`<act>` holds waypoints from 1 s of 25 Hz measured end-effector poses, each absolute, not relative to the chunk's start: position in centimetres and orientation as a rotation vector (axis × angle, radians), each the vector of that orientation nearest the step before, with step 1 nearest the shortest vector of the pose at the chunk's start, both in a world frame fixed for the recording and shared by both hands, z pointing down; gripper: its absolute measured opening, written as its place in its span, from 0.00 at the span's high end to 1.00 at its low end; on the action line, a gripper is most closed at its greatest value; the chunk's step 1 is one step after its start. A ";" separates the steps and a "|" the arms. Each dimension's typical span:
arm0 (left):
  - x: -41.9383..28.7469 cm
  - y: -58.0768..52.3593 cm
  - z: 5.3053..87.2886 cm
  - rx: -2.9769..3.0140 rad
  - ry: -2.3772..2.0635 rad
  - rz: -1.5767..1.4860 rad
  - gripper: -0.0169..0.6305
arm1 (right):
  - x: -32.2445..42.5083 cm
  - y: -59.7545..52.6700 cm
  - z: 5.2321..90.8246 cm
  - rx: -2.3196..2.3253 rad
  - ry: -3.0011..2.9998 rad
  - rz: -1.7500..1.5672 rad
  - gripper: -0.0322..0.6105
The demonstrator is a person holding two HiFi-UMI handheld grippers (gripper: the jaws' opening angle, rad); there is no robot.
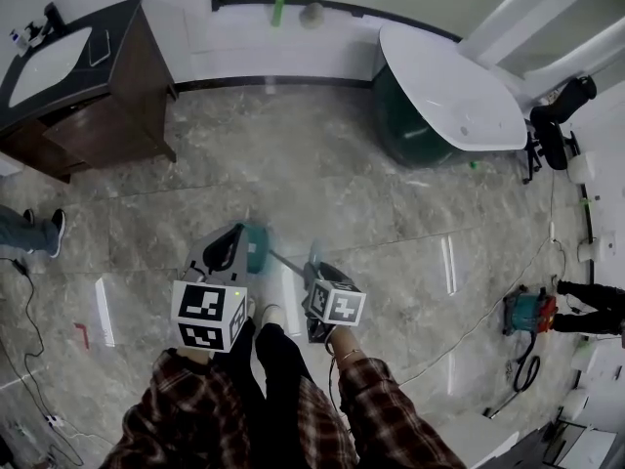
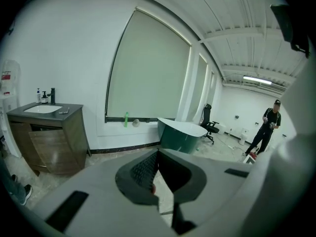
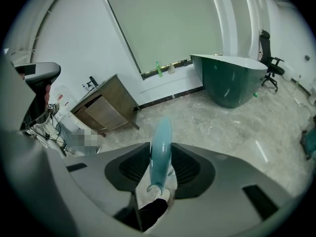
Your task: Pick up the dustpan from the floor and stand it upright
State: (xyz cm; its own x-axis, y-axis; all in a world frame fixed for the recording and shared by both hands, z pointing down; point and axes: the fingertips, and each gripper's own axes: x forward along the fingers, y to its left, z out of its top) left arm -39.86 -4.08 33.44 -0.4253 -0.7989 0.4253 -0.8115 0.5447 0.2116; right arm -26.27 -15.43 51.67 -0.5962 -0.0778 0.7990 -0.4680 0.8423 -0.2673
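Observation:
A teal dustpan (image 1: 257,246) hangs just above the marble floor in front of my feet. Its thin handle (image 1: 291,264) runs right to my right gripper (image 1: 315,270). In the right gripper view the teal handle (image 3: 161,149) stands upright between the jaws of that gripper (image 3: 160,158), and they are shut on it. My left gripper (image 1: 228,246) is held just left of the pan, apart from it. In the left gripper view its jaws (image 2: 158,156) meet at the tips with nothing between them, and no part of the dustpan shows there.
A dark wood vanity (image 1: 107,106) with a sink stands far left. A teal bathtub (image 1: 444,106) is far right, with a green bottle (image 1: 279,6) on the wall ledge. Cables and a teal tool (image 1: 528,312) lie at the right, by a person (image 1: 598,297). Another person's feet (image 1: 34,231) show at the left edge.

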 end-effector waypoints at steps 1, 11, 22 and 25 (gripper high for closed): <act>-39.7 -4.2 33.2 1.310 -2.304 0.036 0.96 | -26.2 -15.6 51.5 0.402 -2.176 0.578 0.76; -37.4 -5.9 29.6 1.406 -2.298 0.012 0.96 | -28.3 -15.7 42.2 0.307 -2.389 0.618 0.76; -33.0 -8.8 18.5 1.664 -2.324 -0.084 0.96 | -28.3 -14.1 20.0 0.162 -2.899 0.374 0.90; -32.0 -9.2 16.6 1.722 -2.331 -0.087 0.96 | -27.4 -13.4 16.8 0.158 -2.974 0.292 0.93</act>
State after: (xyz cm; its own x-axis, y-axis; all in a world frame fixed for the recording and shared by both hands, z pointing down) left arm -31.98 -9.18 16.64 -0.2755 -0.9482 0.1579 -0.9338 0.3030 0.1905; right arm -27.43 -13.41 16.83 -0.9833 -0.0900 0.1583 -0.1191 0.9754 -0.1853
